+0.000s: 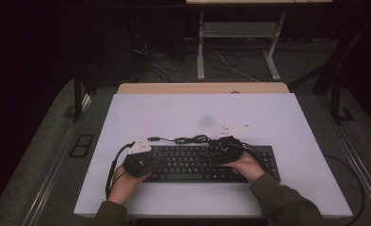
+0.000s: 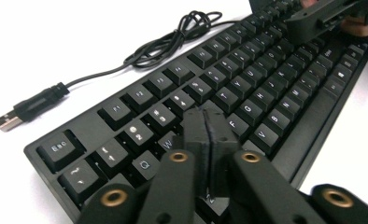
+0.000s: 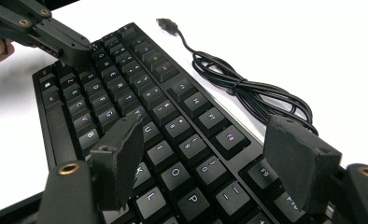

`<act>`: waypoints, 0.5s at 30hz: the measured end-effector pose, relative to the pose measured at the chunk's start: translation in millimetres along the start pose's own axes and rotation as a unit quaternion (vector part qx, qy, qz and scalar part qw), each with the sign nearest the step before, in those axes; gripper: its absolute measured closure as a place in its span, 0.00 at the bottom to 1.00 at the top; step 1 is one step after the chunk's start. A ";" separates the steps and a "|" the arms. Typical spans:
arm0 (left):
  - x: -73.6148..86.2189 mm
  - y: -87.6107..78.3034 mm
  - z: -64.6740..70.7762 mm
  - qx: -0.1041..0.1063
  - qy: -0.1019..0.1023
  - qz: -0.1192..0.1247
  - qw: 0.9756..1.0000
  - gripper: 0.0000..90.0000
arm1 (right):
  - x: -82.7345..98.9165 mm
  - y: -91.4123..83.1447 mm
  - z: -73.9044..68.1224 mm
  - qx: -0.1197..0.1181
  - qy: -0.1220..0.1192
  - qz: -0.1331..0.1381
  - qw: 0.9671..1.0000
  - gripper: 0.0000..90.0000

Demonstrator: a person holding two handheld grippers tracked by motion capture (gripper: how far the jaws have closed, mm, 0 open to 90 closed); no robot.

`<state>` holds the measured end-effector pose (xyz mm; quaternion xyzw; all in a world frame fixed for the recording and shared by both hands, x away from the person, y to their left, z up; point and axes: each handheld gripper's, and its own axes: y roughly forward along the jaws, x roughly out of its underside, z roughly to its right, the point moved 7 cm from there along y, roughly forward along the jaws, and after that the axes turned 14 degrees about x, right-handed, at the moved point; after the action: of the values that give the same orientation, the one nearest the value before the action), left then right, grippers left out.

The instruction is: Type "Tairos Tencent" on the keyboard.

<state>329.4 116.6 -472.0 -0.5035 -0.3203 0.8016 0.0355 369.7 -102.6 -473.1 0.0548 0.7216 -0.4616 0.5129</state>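
On the white desk in a dim room I see the black keyboard near the front edge, its cable coiled just behind it. My left tongs are clenched together, empty, over the left-hand keys; my right tongs hang released above the right-hand keys.

Both forearms reach in side by side, well apart. The left tongs are pressed together, empty; the right tongs gape wide.
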 end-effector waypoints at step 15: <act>5.0 5.8 -1.8 0.003 -0.005 -0.021 1.000 0.98 | 0.2 0.3 0.0 0.003 -0.002 0.001 1.000 0.32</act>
<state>329.9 114.8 -479.6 -0.4927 -0.3286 0.8041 0.0523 369.8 -102.5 -473.5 0.0559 0.7190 -0.4638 0.5146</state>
